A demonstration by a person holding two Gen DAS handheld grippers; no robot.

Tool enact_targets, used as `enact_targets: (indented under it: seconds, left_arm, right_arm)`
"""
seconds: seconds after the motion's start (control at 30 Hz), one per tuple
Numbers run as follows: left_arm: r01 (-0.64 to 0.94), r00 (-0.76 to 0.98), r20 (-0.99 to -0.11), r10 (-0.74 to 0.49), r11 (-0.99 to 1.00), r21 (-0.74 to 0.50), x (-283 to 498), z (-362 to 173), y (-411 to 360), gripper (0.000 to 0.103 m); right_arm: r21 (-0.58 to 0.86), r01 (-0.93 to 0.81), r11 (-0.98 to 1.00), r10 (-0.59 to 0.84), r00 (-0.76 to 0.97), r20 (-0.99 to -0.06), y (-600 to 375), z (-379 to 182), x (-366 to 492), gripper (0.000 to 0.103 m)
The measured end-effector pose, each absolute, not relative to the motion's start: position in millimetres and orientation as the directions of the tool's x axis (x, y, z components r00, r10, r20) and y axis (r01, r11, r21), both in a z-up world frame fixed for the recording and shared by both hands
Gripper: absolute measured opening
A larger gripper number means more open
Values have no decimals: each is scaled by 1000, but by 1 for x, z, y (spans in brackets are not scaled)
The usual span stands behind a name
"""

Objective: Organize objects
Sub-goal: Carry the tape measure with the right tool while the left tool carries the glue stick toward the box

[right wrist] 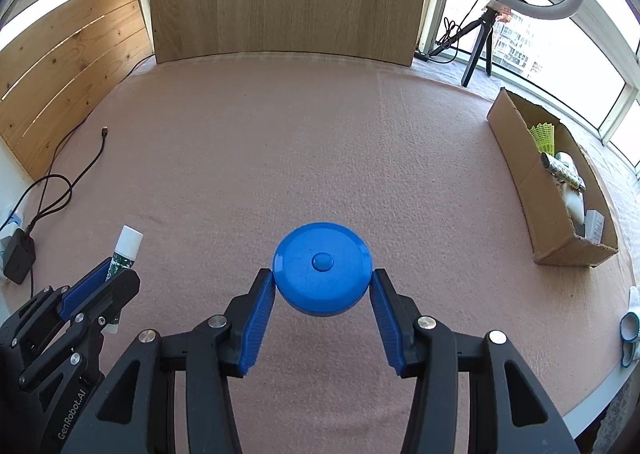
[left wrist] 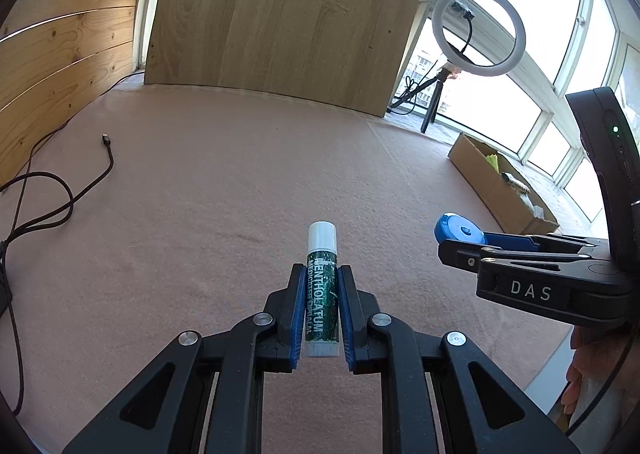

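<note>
My left gripper (left wrist: 321, 274) is shut on a green lip balm stick (left wrist: 321, 294) with a white cap, held lengthwise above the pink cloth. My right gripper (right wrist: 322, 282) is shut on a round blue tape measure (right wrist: 322, 268), its pads pressed on both sides of the disc. In the left wrist view the right gripper (left wrist: 460, 244) shows at the right edge with the blue tape measure (left wrist: 456, 228) in it. In the right wrist view the left gripper (right wrist: 114, 274) sits at lower left, holding the lip balm (right wrist: 126, 250). An open cardboard box (right wrist: 520, 157) stands at the right.
The pink cloth (right wrist: 280, 141) covers the table. A black cable (left wrist: 60, 189) with a loose plug lies at the left near a charger (right wrist: 18, 256). The box holds a yellow shuttlecock (right wrist: 544, 133) and several other items. A ring light (left wrist: 478, 33) on a tripod and a wooden board (left wrist: 280, 13) stand behind.
</note>
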State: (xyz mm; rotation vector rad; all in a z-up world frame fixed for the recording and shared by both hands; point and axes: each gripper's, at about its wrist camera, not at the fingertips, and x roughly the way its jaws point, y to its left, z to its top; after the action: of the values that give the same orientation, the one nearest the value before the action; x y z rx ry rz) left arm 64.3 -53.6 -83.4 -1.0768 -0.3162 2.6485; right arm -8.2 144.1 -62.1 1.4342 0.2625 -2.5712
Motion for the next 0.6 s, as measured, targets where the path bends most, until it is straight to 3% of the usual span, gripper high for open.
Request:
enact_targets:
  seconds: [0.6]
  left_arm:
    - [-205,-682,-638,358,-931,-303,73,-77,-39,17]
  right_arm:
    - [-90,208,-974,-35,-532,-846,153,-48,-3,45]
